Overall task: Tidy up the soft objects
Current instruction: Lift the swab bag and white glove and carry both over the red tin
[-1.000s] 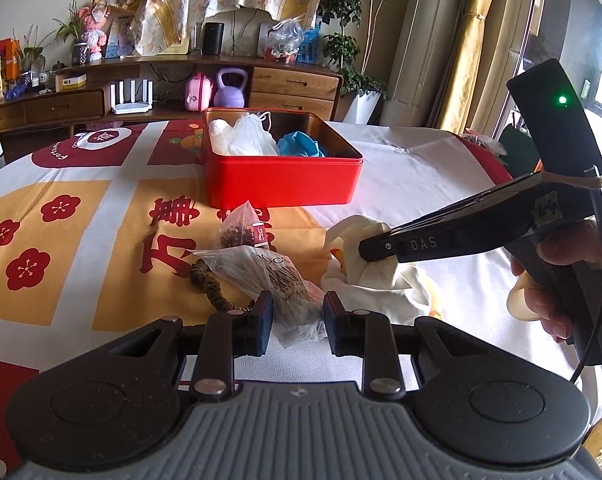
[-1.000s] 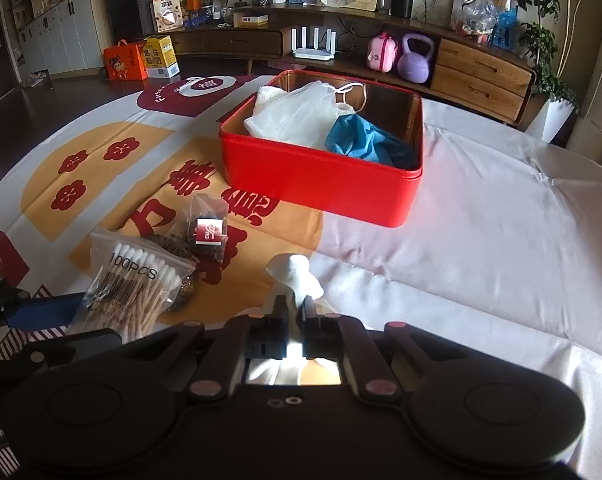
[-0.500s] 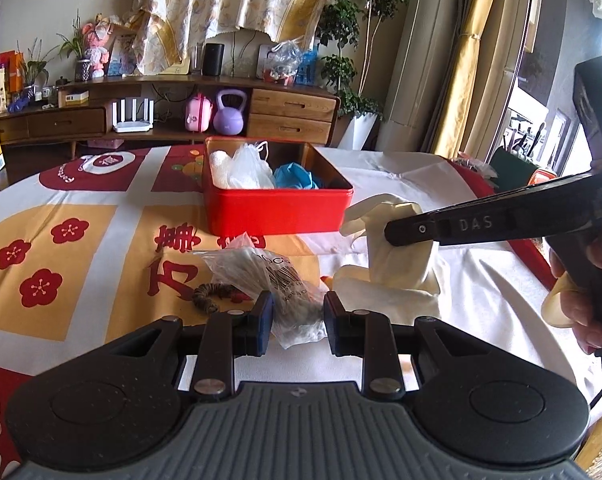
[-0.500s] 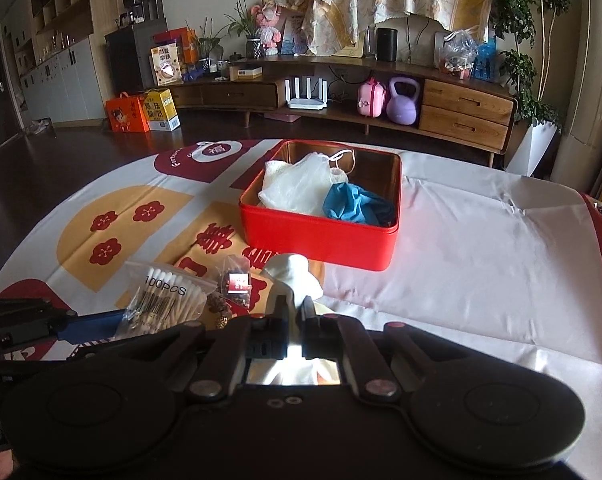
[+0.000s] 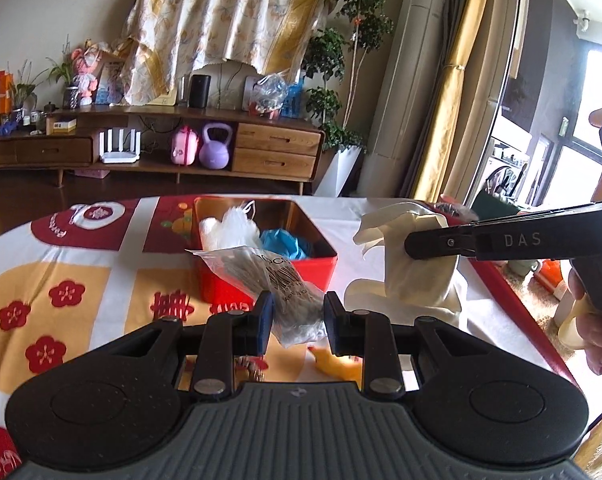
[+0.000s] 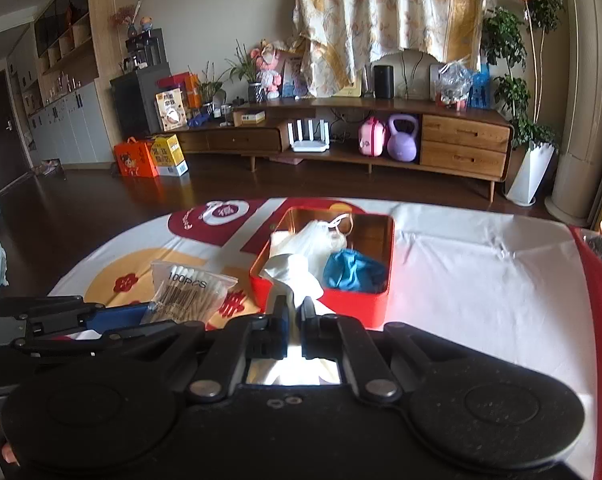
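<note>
The left claw [image 5: 294,318] is clamped on one clear bag of cotton swabs [image 5: 267,276], held above the table's [image 5: 101,276] patterned cloth. The right claw [image 6: 296,316] pinches one cream glove [image 5: 415,264] — limp, hanging off the table. One red tin [image 6: 377,304] (open, near the table's far edge) holds two white bundles and one blue cloth [image 6: 351,272].

"DAS" on right tool [image 5: 421,245]; "100PCS" on swab bag [image 6: 189,286]
</note>
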`<move>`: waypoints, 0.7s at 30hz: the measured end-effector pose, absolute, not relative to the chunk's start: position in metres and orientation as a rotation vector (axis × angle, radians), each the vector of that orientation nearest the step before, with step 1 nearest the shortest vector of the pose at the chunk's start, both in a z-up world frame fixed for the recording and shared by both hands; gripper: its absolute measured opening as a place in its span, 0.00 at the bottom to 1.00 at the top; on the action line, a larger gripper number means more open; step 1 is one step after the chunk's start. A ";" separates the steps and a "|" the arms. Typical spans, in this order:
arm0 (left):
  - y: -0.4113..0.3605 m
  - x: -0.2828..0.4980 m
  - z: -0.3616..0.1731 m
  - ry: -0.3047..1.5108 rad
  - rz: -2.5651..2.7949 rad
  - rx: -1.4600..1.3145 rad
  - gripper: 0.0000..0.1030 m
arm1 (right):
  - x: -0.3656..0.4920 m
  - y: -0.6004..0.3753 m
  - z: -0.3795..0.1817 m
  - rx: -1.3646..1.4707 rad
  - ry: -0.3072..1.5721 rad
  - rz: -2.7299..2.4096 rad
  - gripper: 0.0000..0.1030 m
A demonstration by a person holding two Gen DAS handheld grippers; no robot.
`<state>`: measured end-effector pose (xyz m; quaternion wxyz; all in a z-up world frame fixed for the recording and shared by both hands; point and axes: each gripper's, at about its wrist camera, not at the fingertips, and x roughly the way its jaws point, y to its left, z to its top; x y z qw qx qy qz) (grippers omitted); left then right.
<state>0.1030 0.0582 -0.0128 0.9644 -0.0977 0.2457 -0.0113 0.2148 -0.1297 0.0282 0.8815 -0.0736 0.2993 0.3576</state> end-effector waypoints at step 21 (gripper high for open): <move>0.087 0.222 0.017 0.508 -0.068 -0.100 0.26 | 0.320 -0.096 0.041 -0.132 0.544 0.672 0.05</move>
